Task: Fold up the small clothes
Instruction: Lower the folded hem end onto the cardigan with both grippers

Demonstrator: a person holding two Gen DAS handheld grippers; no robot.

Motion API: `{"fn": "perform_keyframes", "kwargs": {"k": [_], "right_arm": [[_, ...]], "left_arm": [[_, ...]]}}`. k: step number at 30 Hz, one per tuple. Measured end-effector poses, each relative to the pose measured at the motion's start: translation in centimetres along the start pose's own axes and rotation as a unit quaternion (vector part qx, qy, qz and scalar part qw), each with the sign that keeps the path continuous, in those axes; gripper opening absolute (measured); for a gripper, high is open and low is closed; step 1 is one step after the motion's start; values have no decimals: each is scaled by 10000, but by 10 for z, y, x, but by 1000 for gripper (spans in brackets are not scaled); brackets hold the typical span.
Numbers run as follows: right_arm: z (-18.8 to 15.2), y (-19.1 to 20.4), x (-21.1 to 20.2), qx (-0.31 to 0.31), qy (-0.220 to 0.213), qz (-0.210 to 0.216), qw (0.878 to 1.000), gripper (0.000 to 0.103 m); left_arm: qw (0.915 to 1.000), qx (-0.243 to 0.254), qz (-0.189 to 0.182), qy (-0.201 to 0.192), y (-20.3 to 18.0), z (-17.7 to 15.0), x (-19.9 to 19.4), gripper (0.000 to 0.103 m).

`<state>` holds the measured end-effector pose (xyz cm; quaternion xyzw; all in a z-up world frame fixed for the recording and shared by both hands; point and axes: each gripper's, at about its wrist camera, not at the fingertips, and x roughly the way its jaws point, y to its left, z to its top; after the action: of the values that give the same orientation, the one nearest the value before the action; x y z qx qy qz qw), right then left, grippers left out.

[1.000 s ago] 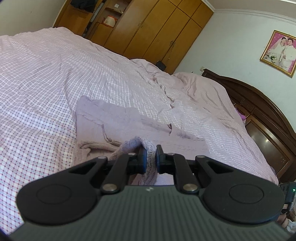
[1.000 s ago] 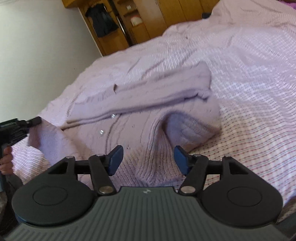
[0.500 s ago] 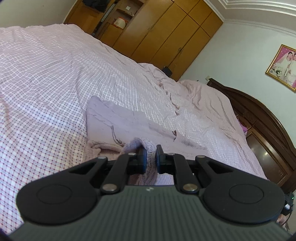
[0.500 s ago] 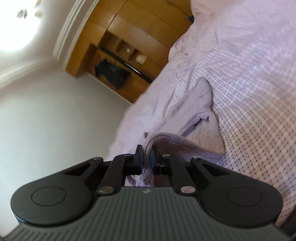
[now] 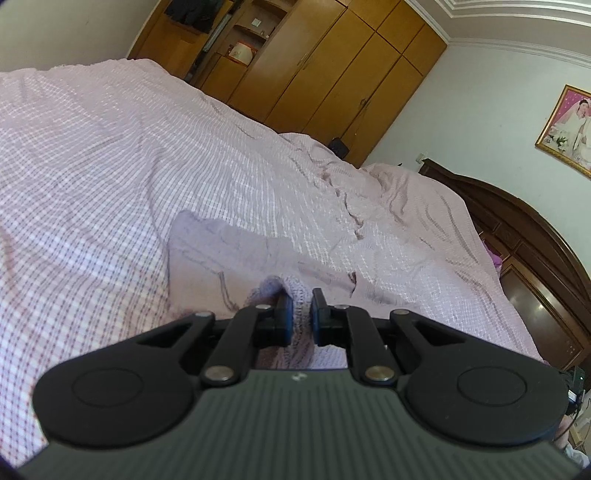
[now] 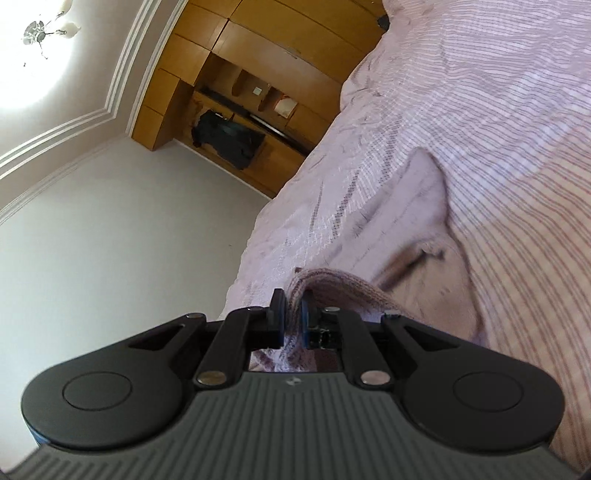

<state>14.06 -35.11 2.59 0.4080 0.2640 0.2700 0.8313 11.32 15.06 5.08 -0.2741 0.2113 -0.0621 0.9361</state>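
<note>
A small lilac knitted cardigan (image 5: 229,258) lies on the checked pink bedspread (image 5: 110,147). In the left wrist view my left gripper (image 5: 299,302) is shut on a bunched edge of the knit, which rises in a fold between the pads. The right wrist view is rolled steeply, so the bed runs up the right side. There my right gripper (image 6: 292,308) is shut on another edge of the cardigan (image 6: 424,214), and a ribbed hem arches over the fingers. The rest of the garment stretches away across the bedspread (image 6: 498,110).
Wooden wardrobes (image 5: 332,66) and open shelves stand beyond the bed. A dark wooden headboard (image 5: 535,236) runs along the right, with a framed picture (image 5: 569,129) on the wall above it. A ceiling lamp (image 6: 40,33) and a dark hanging garment (image 6: 229,140) show in the right wrist view.
My right gripper, open over the cardigan a second ago, has shut on its edge and rolled hard with it. The left gripper keeps its grip and has barely moved.
</note>
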Motion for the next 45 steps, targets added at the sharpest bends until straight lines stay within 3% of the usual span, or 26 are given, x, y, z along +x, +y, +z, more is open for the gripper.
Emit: {"fn": "perform_keyframes", "kwargs": {"k": [16, 28, 45], "right_arm": [[56, 20, 55, -214, -188, 424, 9987, 9], [75, 23, 85, -406, -413, 755, 9955, 9], [111, 5, 125, -417, -867, 1125, 9890, 9]], "left_arm": [[9997, -189, -95, -125, 5, 33, 25, 12], [9983, 299, -207, -459, 2, 65, 56, 12], [9942, -147, -532, -926, 45, 88, 96, 12]]}}
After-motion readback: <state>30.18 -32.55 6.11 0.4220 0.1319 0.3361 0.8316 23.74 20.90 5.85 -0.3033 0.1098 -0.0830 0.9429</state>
